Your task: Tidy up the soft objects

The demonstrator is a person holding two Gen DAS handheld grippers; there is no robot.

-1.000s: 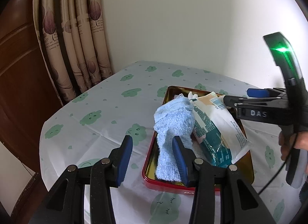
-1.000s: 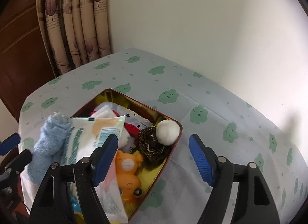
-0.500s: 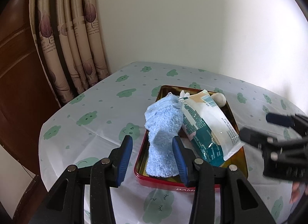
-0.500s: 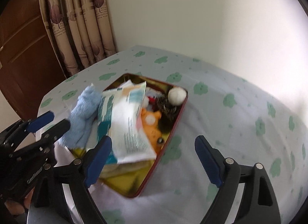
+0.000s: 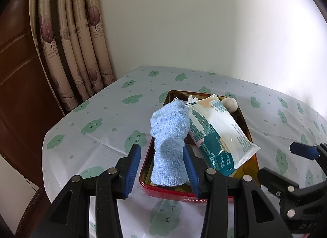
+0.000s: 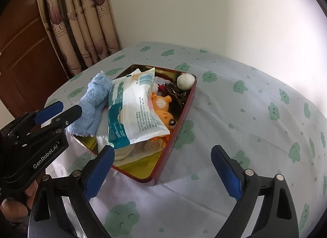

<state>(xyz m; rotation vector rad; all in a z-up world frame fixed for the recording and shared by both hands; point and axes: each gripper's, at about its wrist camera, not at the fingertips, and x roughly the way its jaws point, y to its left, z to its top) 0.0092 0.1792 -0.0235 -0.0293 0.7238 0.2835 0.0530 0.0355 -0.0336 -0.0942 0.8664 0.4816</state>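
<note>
- Two grippers hover over one red tin [image 6: 173, 141] that sits on a table under a tablecloth [image 6: 255, 119] printed with green clouds.
- Left gripper [image 5: 161, 164]: its blue pads stand fairly wide apart above the near edge of the tin; the blue fuzzy sock [image 5: 170, 141] shows between them in the left wrist view, but neither pad presses on it, so nothing is held.
- Right gripper [image 6: 163, 172]: its jaws have just been opening and now stand very wide, with only the tin's near corner and cloth between them; it grips nothing.
- In the right wrist view the sock [image 6: 93, 105] drapes over the tin's rim at about 9 o'clock, half inside and half hanging out.
- White and teal wipes packet [image 6: 134, 113] lies tilted across the heap in the tin, touching the sock on its 9 o'clock side.
- Orange toy [image 6: 163, 107] peeks from under the packet at 3 o'clock.
- White ball [image 6: 185, 81] rests in the far corner at 1 o'clock, beside a dark braided thing [image 6: 175, 92].
- Curtains [image 6: 85, 23] hang behind the table at 11 o'clock.
</note>
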